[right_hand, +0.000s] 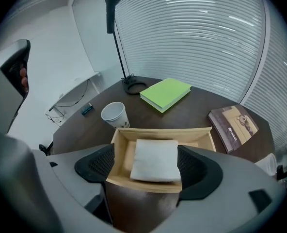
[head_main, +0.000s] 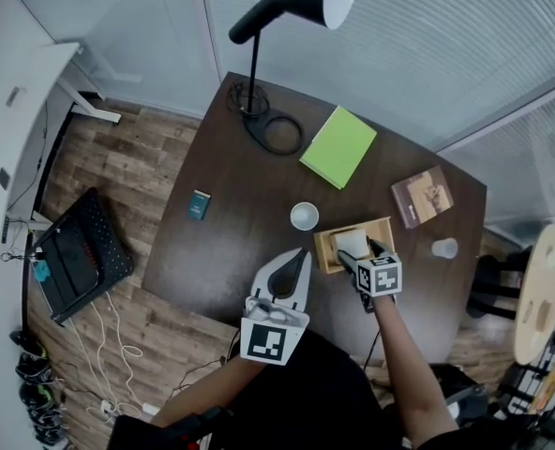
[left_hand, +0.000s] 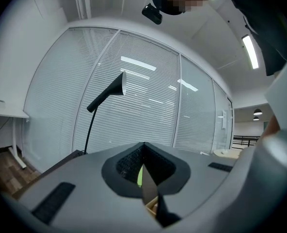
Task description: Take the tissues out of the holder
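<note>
Two tongs near table (head_main: pixel 212 261) edge, right tongs (right_hand: pixel 147 165) gaping over tissues (right_hand: pixel 155 154) in holder (right_hand: pixel 163 131), left tongs (left_hand: pixel 144 178) closed, empty

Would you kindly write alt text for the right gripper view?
The right claw, jaws wide apart, points down at white tissues lying in a wooden holder on a dark table; a paper cup and green book lie beyond.

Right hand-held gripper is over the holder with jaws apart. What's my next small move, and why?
Probably lower the right hand-held gripper a little further onto the tissues, ready to close. Its open jaws line up on either side of them where they lie in the wooden holder, and seem not to touch them yet.
</note>
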The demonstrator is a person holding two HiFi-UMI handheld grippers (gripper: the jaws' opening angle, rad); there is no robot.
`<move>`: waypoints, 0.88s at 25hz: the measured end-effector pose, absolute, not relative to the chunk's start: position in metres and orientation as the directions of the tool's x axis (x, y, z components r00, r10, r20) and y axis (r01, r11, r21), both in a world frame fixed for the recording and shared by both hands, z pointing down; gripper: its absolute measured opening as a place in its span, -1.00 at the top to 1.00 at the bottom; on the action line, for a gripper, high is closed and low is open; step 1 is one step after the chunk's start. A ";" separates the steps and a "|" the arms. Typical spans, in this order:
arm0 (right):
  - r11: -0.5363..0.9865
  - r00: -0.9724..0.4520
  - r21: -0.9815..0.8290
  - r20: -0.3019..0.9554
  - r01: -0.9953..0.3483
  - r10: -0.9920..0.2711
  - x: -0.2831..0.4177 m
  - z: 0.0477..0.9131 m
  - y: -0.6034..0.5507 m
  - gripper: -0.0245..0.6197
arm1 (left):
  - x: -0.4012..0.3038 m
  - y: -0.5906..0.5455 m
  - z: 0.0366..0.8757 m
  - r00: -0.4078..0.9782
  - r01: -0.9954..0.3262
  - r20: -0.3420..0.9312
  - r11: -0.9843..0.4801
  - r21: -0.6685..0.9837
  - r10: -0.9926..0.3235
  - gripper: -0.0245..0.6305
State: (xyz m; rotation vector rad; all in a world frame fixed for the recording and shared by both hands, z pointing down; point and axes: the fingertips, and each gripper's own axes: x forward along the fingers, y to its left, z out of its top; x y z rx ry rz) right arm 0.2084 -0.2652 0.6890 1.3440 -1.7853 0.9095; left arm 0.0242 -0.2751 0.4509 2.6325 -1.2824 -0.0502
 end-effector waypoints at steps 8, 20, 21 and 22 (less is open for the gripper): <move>0.202 -0.164 -0.098 0.927 -0.974 -0.338 0.217 0.727 -0.270 -0.43 | 0.017 -0.283 0.460 0.592 -0.795 0.086 -0.563 0.227 -0.801 0.93; 0.236 -0.121 -0.069 0.969 -0.969 -0.214 0.220 0.758 -0.268 -0.44 | 0.015 -0.281 0.466 0.584 -0.804 0.112 -0.554 0.214 -0.804 0.93; 0.238 -0.116 -0.064 0.970 -0.969 -0.212 0.220 0.760 -0.268 -0.44 | 0.015 -0.281 0.467 0.584 -0.805 0.115 -0.554 0.213 -0.804 0.93; 0.240 -0.110 -0.058 0.972 -0.969 -0.209 0.221 0.761 -0.268 -0.44 | 0.016 -0.281 0.467 0.582 -0.806 0.118 -0.551 0.217 -0.805 0.93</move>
